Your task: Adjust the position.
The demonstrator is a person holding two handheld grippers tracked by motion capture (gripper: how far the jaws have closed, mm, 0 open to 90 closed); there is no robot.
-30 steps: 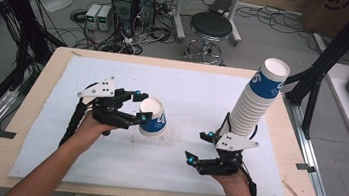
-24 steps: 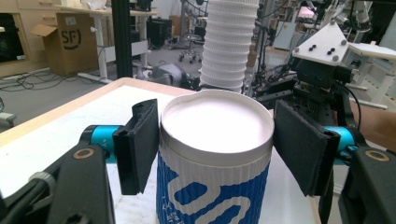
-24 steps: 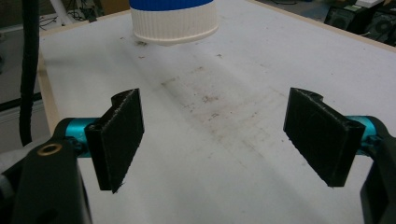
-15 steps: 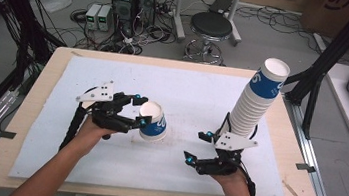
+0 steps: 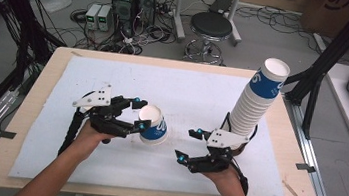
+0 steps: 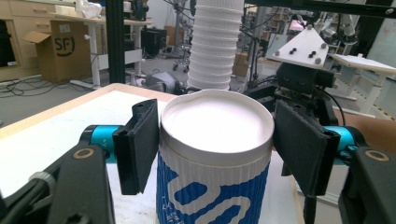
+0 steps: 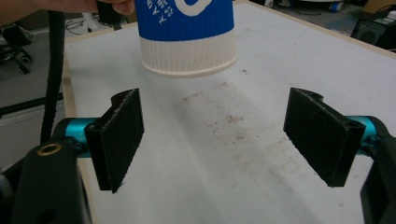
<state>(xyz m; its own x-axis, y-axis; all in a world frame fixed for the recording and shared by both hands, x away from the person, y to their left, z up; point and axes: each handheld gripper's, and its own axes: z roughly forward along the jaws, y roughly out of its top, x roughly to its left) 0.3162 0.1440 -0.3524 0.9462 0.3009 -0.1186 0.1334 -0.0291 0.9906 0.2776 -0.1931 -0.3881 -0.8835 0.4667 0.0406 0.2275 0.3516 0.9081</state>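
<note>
A blue-and-white paper cup (image 5: 155, 127) is held upside down and tilted just over the white mat (image 5: 192, 97), its white base toward my left gripper's camera. My left gripper (image 5: 139, 113) is shut on the cup (image 6: 217, 158), one pad on each side near the base. To the right, my right gripper (image 5: 190, 144) stands open with nothing between its pads (image 7: 119, 140); the cup (image 7: 187, 32) hangs ahead of its jaws. A tall leaning stack of upturned cups (image 5: 256, 105) rises at the mat's right, just behind the right hand.
The mat covers a wooden table (image 5: 35, 111). In the left gripper view the stack (image 6: 215, 46) and the right gripper's grey plate (image 6: 303, 49) stand beyond the held cup. A stool (image 5: 211, 27) and electronics sit on the floor behind.
The left gripper and its cup have drifted slightly toward the person. The right gripper and the stack have stayed put.
</note>
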